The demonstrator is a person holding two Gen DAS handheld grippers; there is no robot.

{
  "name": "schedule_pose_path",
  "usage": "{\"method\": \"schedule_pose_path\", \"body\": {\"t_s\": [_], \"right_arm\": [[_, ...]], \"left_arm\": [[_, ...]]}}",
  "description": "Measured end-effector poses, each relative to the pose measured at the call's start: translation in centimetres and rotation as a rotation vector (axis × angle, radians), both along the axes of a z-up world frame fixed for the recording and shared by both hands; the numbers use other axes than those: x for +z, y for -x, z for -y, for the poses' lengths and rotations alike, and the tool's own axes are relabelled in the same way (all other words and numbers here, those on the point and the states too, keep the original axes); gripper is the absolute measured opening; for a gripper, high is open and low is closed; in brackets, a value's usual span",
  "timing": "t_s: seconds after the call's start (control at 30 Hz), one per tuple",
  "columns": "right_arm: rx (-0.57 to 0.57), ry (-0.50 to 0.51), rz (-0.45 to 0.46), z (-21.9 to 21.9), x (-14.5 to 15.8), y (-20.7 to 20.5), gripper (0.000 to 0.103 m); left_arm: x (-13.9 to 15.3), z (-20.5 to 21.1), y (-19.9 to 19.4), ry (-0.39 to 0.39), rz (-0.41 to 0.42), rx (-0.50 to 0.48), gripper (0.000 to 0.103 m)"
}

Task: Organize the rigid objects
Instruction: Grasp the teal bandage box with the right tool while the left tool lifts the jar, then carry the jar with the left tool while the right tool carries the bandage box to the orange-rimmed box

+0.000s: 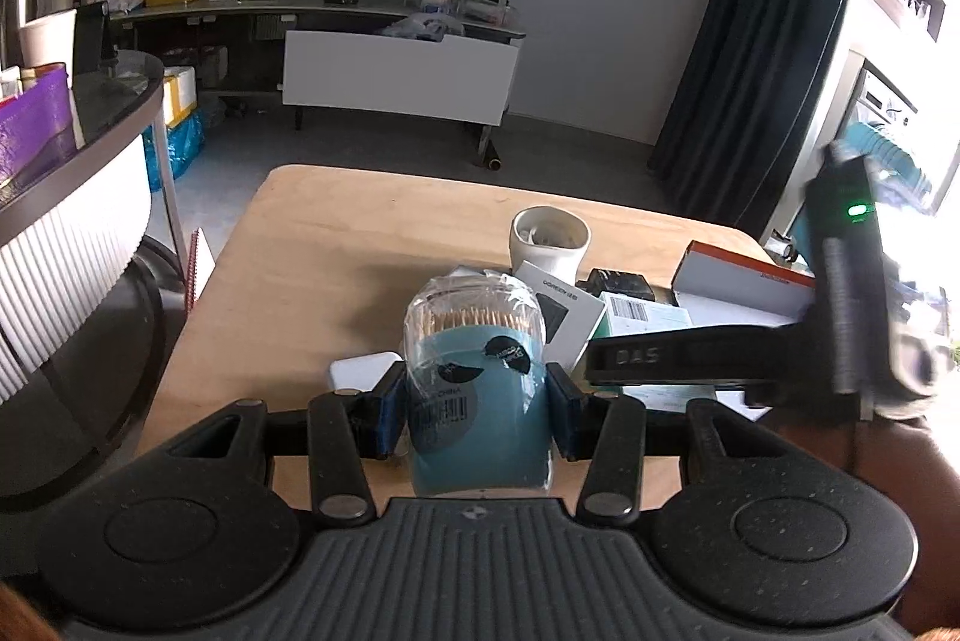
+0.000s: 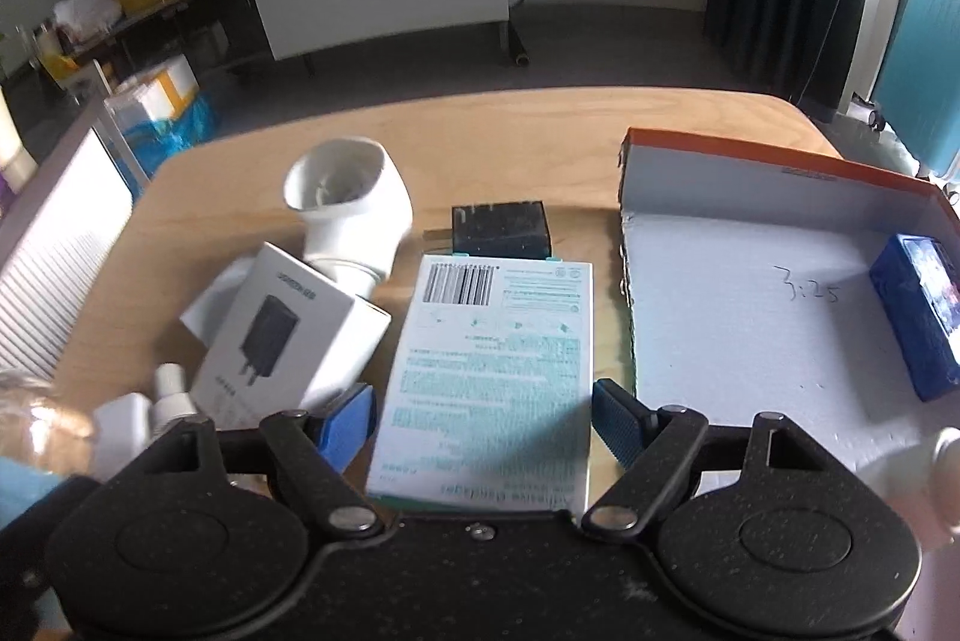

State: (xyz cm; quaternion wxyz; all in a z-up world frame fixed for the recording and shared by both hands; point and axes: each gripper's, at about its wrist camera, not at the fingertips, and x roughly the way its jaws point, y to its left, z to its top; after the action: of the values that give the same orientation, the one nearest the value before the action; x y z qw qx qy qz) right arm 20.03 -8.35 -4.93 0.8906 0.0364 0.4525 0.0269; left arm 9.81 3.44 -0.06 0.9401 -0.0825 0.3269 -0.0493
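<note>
My left gripper (image 1: 477, 401) is shut on a blue toothpick jar (image 1: 480, 401) with a clear wrapped top, held just above the wooden table (image 1: 336, 245). My right gripper (image 2: 483, 416) is open, its blue pads either side of a white and teal flat box (image 2: 486, 359) lying on the table. An open orange-rimmed cardboard box (image 2: 750, 293) sits to the right, with a blue box (image 2: 918, 311) inside it. The right gripper's body shows in the left wrist view (image 1: 840, 317).
A white cup-shaped device (image 2: 351, 209), a white charger box (image 2: 282, 329), a black block (image 2: 501, 227) and small white items (image 2: 150, 407) lie on the table. A TV bench (image 1: 396, 71) stands beyond. A counter (image 1: 72, 149) is at left.
</note>
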Motion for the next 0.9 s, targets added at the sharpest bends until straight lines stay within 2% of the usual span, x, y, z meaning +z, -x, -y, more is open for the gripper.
{"method": "schedule_pose_path", "body": {"t_s": [0.17, 0.3, 0.4, 0.7, 0.9], "right_arm": [[-0.013, 0.001, 0.024, 0.3, 0.4, 1.0, 0.084], [-0.002, 0.018, 0.074, 0.5, 1.9, 3.4, 0.084], [-0.008, -0.005, 0.100, 1.5, 3.4, 5.5, 0.084], [-0.016, 0.006, 0.186, 5.4, 7.2, 11.7, 0.084], [-0.031, 0.012, 0.215, 8.1, 8.2, 13.8, 0.084]], "left_arm": [[0.0, -0.4, -0.2, 0.003, -0.009, -0.020, 0.047], [0.2, -0.3, -0.1, 0.011, -0.005, -0.044, 0.047], [0.5, 0.1, 0.1, 0.016, 0.002, -0.064, 0.047], [1.4, 2.6, 1.2, 0.041, 0.021, -0.098, 0.047], [2.6, 5.0, 1.7, 0.038, 0.052, -0.128, 0.047]]}}
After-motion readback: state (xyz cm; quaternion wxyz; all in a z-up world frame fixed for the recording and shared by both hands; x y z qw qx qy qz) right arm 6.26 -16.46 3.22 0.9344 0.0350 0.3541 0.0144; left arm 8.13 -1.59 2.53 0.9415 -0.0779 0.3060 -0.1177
